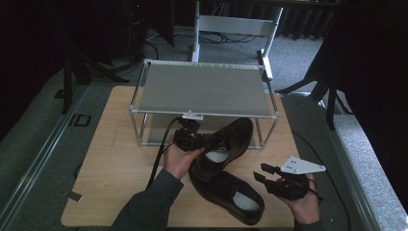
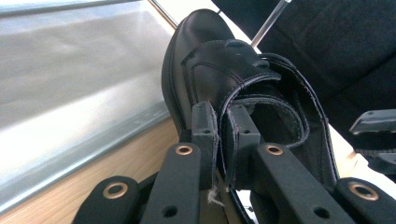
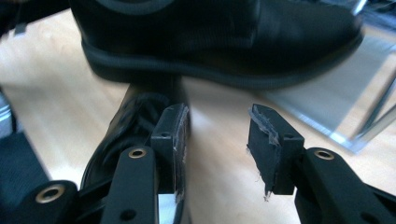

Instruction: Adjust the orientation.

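Two black leather shoes are in play. My left gripper (image 1: pixel 196 140) is shut on the collar edge of one shoe (image 1: pixel 232 136), holding it tilted above the table, toe toward the rack's lower level. In the left gripper view the leather rim sits pinched between the pads (image 2: pixel 203 127), with the shoe (image 2: pixel 205 60) stretching away. The second shoe (image 1: pixel 233 193) lies on the table near the front, toe pointing front right. My right gripper (image 1: pixel 262 173) hovers just right of it, open and holding nothing. The right gripper view looks between the spread gripper (image 3: pixel 217 135) at the held shoe (image 3: pixel 210 42) and the lying shoe (image 3: pixel 126 121).
A metal-framed rack (image 1: pixel 204 89) with a grey mesh top shelf stands at the back of the wooden table (image 1: pixel 120 159); its lower shelf (image 3: pixel 327 102) lies behind the held shoe. Dark stands and cables ring the table on the carpet.
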Motion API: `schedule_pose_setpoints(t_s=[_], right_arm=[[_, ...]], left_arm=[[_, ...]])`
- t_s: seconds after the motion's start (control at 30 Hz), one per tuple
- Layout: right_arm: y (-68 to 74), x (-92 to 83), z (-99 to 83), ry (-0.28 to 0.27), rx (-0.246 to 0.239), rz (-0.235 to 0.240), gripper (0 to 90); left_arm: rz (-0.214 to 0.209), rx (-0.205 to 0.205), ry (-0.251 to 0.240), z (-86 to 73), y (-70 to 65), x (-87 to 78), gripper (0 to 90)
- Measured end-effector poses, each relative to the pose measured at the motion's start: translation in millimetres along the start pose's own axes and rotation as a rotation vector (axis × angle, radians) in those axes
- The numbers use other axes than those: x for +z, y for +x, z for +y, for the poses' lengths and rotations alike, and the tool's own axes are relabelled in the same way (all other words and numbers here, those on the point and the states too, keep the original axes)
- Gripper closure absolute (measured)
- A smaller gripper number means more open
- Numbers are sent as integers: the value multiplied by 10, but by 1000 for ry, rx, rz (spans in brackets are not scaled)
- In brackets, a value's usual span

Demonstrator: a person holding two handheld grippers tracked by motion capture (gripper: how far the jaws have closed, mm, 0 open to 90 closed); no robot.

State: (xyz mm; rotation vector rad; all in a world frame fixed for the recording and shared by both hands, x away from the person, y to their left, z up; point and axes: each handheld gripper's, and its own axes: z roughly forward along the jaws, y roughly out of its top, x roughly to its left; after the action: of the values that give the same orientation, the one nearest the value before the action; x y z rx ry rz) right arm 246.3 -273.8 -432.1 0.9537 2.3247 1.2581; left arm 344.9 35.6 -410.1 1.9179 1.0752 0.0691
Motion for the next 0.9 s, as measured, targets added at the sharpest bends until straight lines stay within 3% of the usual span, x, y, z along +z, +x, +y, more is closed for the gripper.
schedule_pose_setpoints(t_s=[0.1,0.27,0.33,0.5,0.6,0.7,0.73,0.8,0.83,0.9], right_arm=[[-34,-24,132,-35,10,-24,557],[-78,27,359,-68,38,-39,558],[-72,181,523,-53,71,-37,523],[-57,464,663,0,152,-76,407],[-35,625,716,61,139,-122,350],[-54,736,748,144,118,-227,425],[-85,749,753,154,125,-225,465],[-123,746,767,162,127,-219,655],[-132,739,773,162,116,-230,737],[-172,759,768,188,100,-253,819]], left_arm=[[4,-24,-19,7,-81,117,845],[41,-22,-60,16,-230,189,845],[62,-19,-72,23,-265,190,845],[82,-32,-96,48,-300,198,845],[98,-17,-98,73,-358,225,845],[112,-15,-104,77,-399,253,844],[118,-14,-106,78,-404,271,842],[122,-21,-101,84,-399,301,826],[109,-22,-110,86,-391,303,811],[66,-30,-142,103,-379,253,837]])
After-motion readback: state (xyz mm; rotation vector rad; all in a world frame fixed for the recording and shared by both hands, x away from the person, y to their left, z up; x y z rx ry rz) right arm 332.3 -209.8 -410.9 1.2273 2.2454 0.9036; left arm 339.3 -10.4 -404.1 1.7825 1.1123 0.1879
